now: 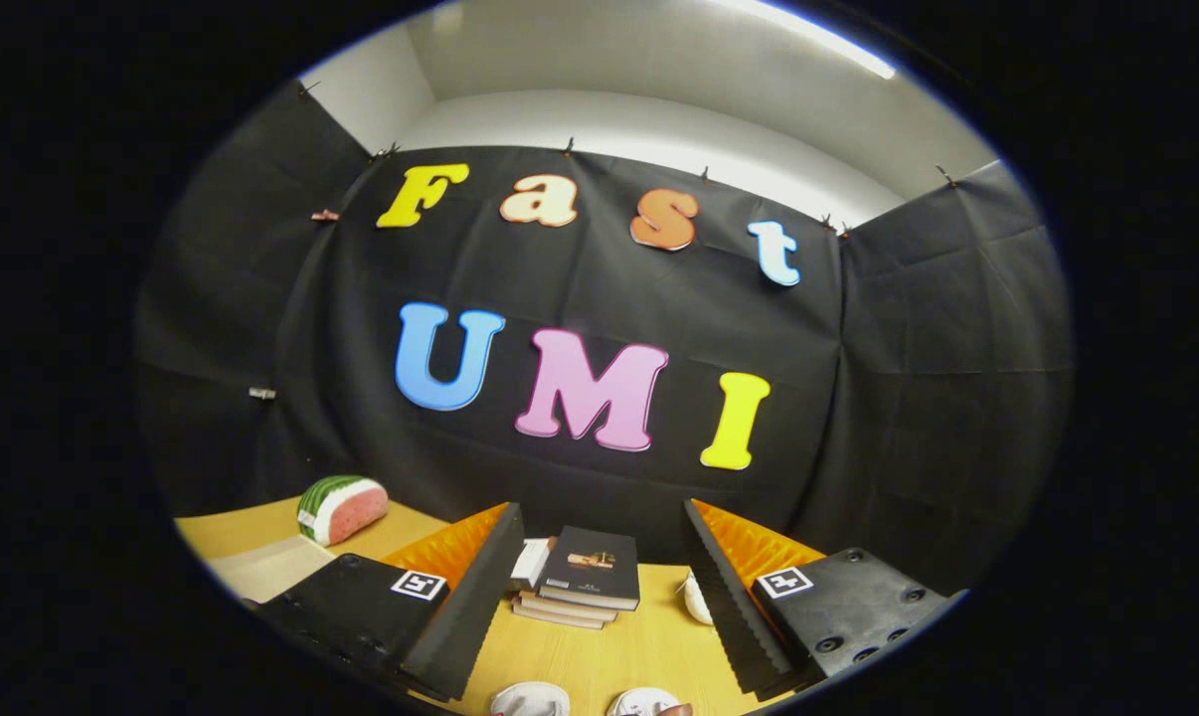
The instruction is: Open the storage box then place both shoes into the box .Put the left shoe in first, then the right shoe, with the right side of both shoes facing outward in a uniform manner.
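While the gripper [599,607] hovers spread and empty, two shoes [530,699] wait near it on the counter [599,646], ready for pickup.

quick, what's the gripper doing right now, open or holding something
Gripper: open, holding nothing; the stack of books lies ahead between its fingers.

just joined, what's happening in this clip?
A handheld gripper hangs over a wooden table, jaws open and holding nothing. Between its fingers, further on, sits a stack of books. Two white shoes lie on the table below and between the fingers, untouched. A small white object shows beside one finger; I can't tell what it is. A watermelon-slice toy sits off to one side by the black cloth wall. Neither shoe has been picked up yet.
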The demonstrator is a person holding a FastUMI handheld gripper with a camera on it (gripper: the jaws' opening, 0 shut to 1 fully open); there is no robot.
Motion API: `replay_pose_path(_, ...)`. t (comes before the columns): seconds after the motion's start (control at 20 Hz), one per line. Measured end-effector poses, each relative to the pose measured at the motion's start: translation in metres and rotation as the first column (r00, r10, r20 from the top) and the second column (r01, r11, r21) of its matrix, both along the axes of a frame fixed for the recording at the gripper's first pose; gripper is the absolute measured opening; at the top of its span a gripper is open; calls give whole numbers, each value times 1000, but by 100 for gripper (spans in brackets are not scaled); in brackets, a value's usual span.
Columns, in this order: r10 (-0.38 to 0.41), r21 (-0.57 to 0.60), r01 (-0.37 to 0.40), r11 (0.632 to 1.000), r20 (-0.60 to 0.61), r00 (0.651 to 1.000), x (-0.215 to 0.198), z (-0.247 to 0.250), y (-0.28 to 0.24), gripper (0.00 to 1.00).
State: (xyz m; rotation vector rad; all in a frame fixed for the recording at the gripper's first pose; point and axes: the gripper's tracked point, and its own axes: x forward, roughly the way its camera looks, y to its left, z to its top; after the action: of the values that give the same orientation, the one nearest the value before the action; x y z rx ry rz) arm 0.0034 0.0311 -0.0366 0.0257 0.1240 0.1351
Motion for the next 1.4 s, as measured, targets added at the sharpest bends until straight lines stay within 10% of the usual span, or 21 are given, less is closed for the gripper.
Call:
replay_pose_path(0.25,317,217,-273,937,-205,926,-19,-50,73,97)
replay_pose_path(0.5,578,489,-372,789,-387,718,-61,-115,135,99)
replay_pose_path(0.85,810,847,-161,507,-405,425,-109,-141,188,98)
replay_pose_path(1.25,859,925,66,375,-373,351,-116,-160,215,95)
replay_pose_path(1.35,880,934,93,345,-356,314,-126,-160,216,52)
replay_pose_path(1.4,888,941,93,325,-338,310,-127,-154,216,52)
